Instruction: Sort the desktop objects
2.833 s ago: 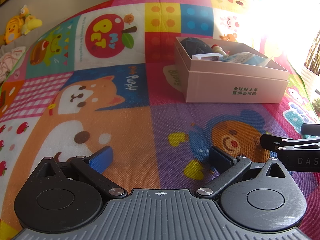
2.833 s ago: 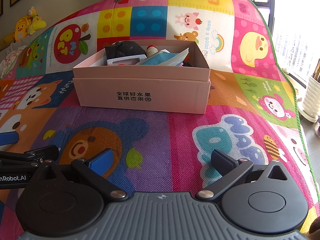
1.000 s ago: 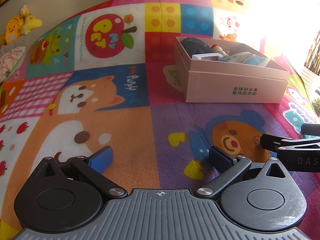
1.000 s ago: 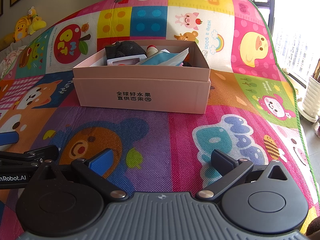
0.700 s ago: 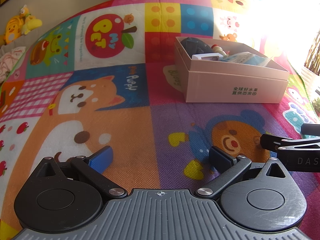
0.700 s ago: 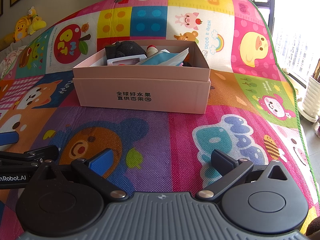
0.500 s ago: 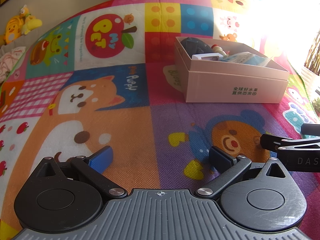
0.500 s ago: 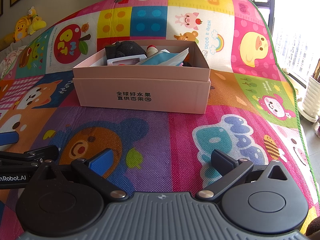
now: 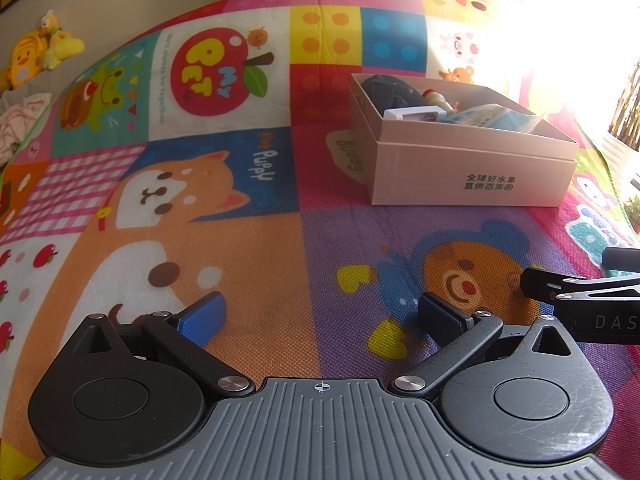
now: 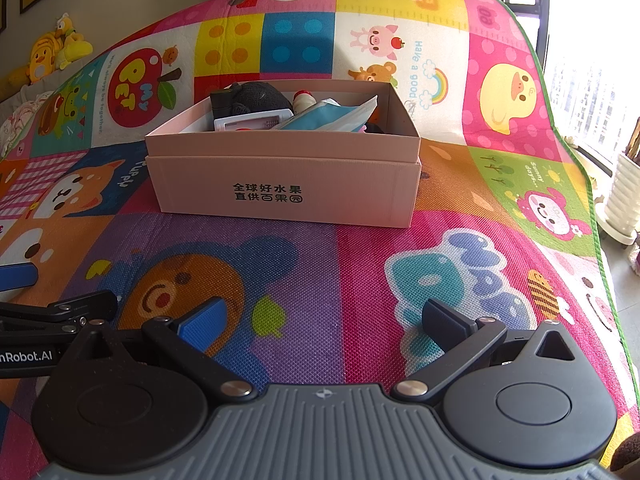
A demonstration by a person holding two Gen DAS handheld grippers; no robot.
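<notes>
- Your left tool (image 9: 320,316) stands wide open, its jaws spread far apart, with nothing between them; whether the fingertips touch the play mat (image 9: 256,272) under them cannot be told.
- Your right tool (image 10: 320,318) is spread just as wide and is empty too, low over the same mat.
- The two tools sit side by side: the right one's finger shows at the right edge of your left view, and the left one's finger at the left edge of your right view.
- The pink box (image 10: 284,188) lies ahead of both tools, well apart from them: almost straight in front of the right tool, ahead and to the right of the left tool.
- Its long axis runs across the right tool's line of sight, with the printed long side facing that tool; from the left tool a corner is turned toward you.
- The box is open on top and holds a dark bundle (image 10: 256,100), a white flat case (image 10: 252,120), a small bottle with a red cap (image 10: 302,98) and a blue-and-white packet (image 10: 332,118).
</notes>
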